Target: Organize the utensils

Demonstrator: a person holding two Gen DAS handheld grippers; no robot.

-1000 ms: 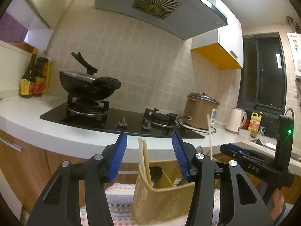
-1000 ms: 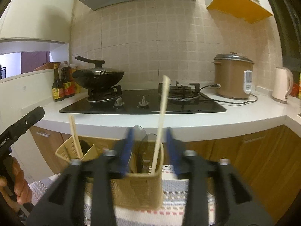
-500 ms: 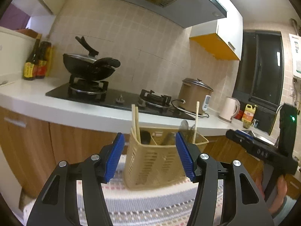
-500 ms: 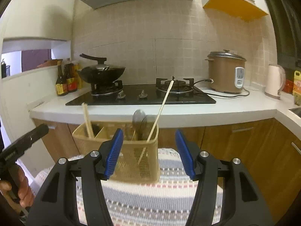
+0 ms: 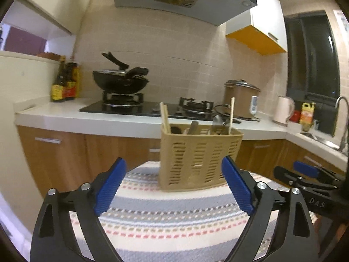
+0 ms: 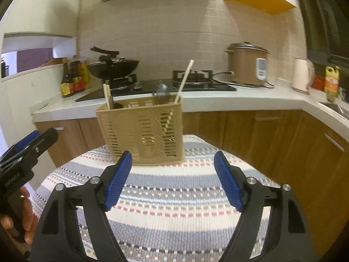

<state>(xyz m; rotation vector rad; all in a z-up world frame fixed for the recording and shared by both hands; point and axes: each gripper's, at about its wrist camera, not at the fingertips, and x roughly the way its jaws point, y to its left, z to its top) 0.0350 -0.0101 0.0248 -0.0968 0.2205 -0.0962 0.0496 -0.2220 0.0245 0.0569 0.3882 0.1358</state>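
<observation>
A tan slotted utensil basket point(image 5: 197, 157) stands on a striped cloth point(image 5: 165, 218); it also shows in the right wrist view point(image 6: 144, 131). It holds a pair of chopsticks point(image 5: 164, 118) at its left end, a single chopstick point(image 5: 231, 115) at its right end, and spoons point(image 5: 217, 123) between. My left gripper point(image 5: 173, 187) is open and empty, back from the basket. My right gripper point(image 6: 173, 180) is open and empty, also back from it. The right gripper shows in the left wrist view point(image 5: 305, 174), and the left gripper in the right wrist view point(image 6: 26, 146).
Behind the cloth runs a white counter point(image 5: 65, 113) with a black hob point(image 5: 130, 107), a wok point(image 5: 121, 83), sauce bottles point(image 5: 65, 83), a rice cooker point(image 5: 241, 98) and a kettle point(image 5: 283, 111). Wooden cabinets point(image 5: 65, 152) stand below. A sink point(image 5: 322, 139) is at right.
Both grippers have drawn back and down from the basket, so it looks smaller and farther. The single chopstick stays in the basket's right end. Both jaws are wider apart.
</observation>
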